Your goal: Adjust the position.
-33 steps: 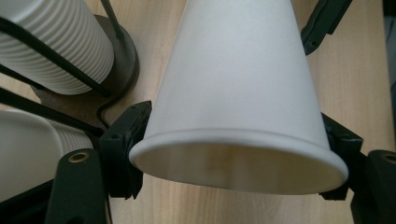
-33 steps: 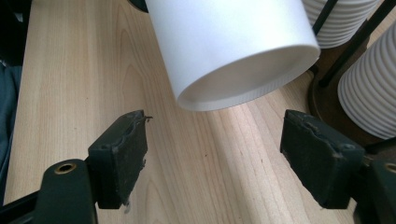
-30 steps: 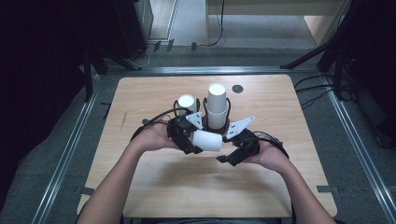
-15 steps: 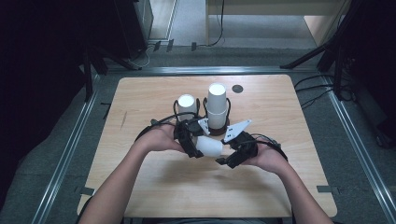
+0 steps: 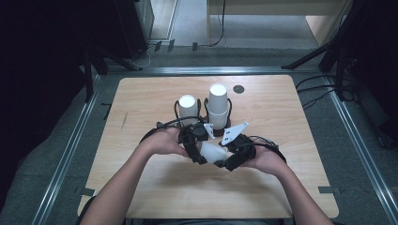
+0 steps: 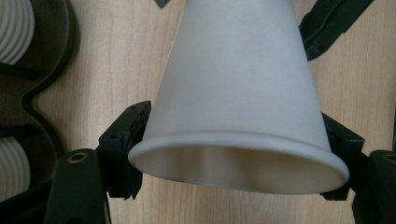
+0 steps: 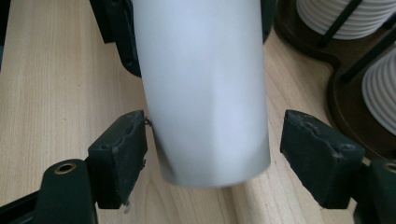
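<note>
White paper cup lies on its side in the air just above the wooden table, held between two hand-held grippers near the middle of the surface, a little toward its near edge. The left gripper clamps the cup at its wide, open end: in the left gripper view the two black jaws press against both sides of the cup just behind the rolled rim, and the mouth looks slightly squashed. The inside of the cup that shows is bare.

The right gripper meets the cup from the other side, at its narrow closed end. In the right gripper view the cup's base end sits between spread jaws; one pad is at or just touching the cup wall, while the other stands clearly apart from it, so this gripper is released and not gripping.

Behind the hands, toward the far edge of the table, a dark wire holder carries two stacks of nested white cups, mouths down. The left stack is shorter; the right stack is taller. Their ribbed rims show at the edges of both gripper views. A small dark round disc lies on the table near the far edge, right of the taller stack.
</note>
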Demonstrator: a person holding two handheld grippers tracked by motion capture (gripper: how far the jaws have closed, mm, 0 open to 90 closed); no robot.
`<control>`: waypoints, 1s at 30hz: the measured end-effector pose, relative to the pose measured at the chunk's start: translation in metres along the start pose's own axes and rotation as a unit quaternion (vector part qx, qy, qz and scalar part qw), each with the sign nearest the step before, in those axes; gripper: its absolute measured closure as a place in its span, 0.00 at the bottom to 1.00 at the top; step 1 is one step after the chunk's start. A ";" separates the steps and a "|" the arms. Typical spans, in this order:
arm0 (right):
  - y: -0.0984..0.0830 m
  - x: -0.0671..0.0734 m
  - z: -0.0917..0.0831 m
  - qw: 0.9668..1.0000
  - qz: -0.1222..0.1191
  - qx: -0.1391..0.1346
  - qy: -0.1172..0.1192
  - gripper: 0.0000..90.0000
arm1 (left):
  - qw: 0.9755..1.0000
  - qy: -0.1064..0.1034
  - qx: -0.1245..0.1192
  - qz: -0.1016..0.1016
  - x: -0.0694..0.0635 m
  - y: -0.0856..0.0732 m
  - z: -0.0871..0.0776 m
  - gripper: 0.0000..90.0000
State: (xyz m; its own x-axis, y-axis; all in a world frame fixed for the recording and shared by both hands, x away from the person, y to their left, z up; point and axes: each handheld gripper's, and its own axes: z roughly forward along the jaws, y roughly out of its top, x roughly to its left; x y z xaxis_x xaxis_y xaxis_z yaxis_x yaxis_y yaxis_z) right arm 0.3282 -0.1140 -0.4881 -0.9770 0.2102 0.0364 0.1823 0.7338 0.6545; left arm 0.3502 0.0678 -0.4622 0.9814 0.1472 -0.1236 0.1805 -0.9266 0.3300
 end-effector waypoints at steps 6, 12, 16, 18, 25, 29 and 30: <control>0.002 0.003 0.002 1.000 -0.006 -0.002 0.008 0.29 | 1.000 -0.015 -0.016 -0.001 -0.001 0.001 -0.002 0.28; 0.003 0.003 0.003 1.000 -0.009 -0.004 0.016 0.35 | 1.000 -0.017 -0.025 0.000 0.000 0.001 -0.003 0.28; 0.003 0.004 0.002 1.000 -0.014 0.001 0.015 0.36 | 1.000 -0.016 -0.025 0.010 0.001 0.000 -0.002 0.24; 0.004 0.003 0.002 1.000 -0.013 -0.002 0.015 0.36 | 0.999 -0.010 -0.029 0.011 0.000 0.000 -0.002 0.20; 0.002 -0.002 -0.007 1.000 0.000 -0.019 0.008 0.36 | 0.997 0.011 -0.077 0.002 0.002 -0.010 -0.009 0.10; 0.001 -0.003 -0.011 1.000 0.003 -0.027 0.009 0.36 | 0.994 0.019 -0.111 0.002 0.002 -0.015 -0.014 0.10; 0.001 -0.003 -0.011 1.000 0.004 -0.029 0.010 0.36 | 0.993 0.019 -0.119 0.002 0.002 -0.017 -0.015 0.10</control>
State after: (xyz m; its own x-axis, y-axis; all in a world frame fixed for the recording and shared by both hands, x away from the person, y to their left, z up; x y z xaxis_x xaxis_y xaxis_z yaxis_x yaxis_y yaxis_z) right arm 0.3300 -0.1213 -0.4789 -0.9776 0.2025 0.0570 0.1844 0.6937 0.6962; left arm 0.3500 0.0888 -0.4538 0.9832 0.1602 -0.0874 0.1818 -0.8197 0.5431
